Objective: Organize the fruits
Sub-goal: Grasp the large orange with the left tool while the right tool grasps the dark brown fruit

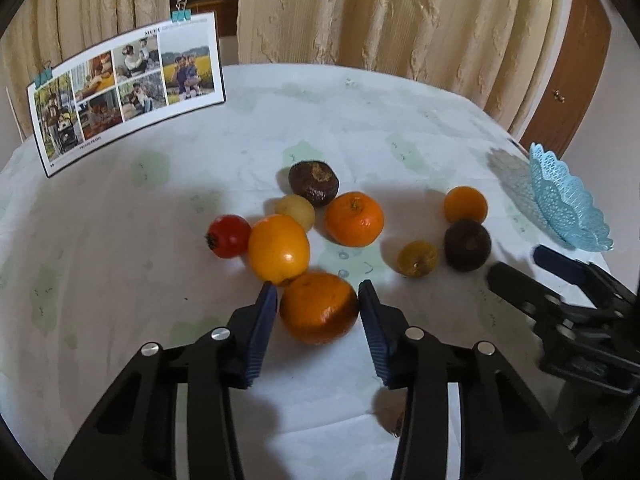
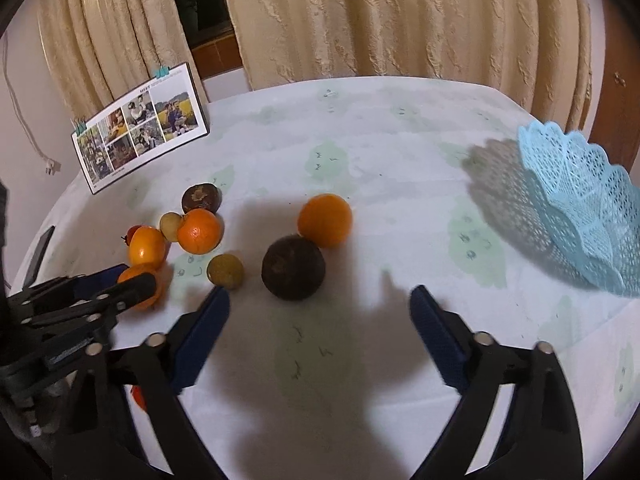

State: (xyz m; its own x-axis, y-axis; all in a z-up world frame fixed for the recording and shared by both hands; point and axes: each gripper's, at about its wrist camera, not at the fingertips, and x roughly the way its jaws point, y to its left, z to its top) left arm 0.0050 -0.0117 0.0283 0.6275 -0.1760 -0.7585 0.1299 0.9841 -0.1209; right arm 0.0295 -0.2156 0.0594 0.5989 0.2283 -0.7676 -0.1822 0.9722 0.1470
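Several fruits lie on the pale tablecloth [image 1: 120, 216]. My left gripper [image 1: 318, 292] is open, its blue pads on either side of a large orange [image 1: 318, 308], close to it. Beyond lie a yellow-orange fruit [image 1: 279, 249], a red tomato-like fruit [image 1: 228, 236], a tangerine [image 1: 354, 219] and a dark brown fruit [image 1: 314, 183]. My right gripper [image 2: 320, 300] is open and empty, just short of a dark round fruit [image 2: 293, 267] with an orange [image 2: 325, 220] behind it. A light blue lace basket [image 2: 584, 208] stands at the right.
A photo calendar [image 1: 124, 88] stands at the back left of the table. Beige curtains [image 1: 360, 12] hang behind. A small yellow-brown fruit [image 2: 225, 271] lies by my right gripper's left finger. The table's right edge runs near the basket [image 1: 568, 200].
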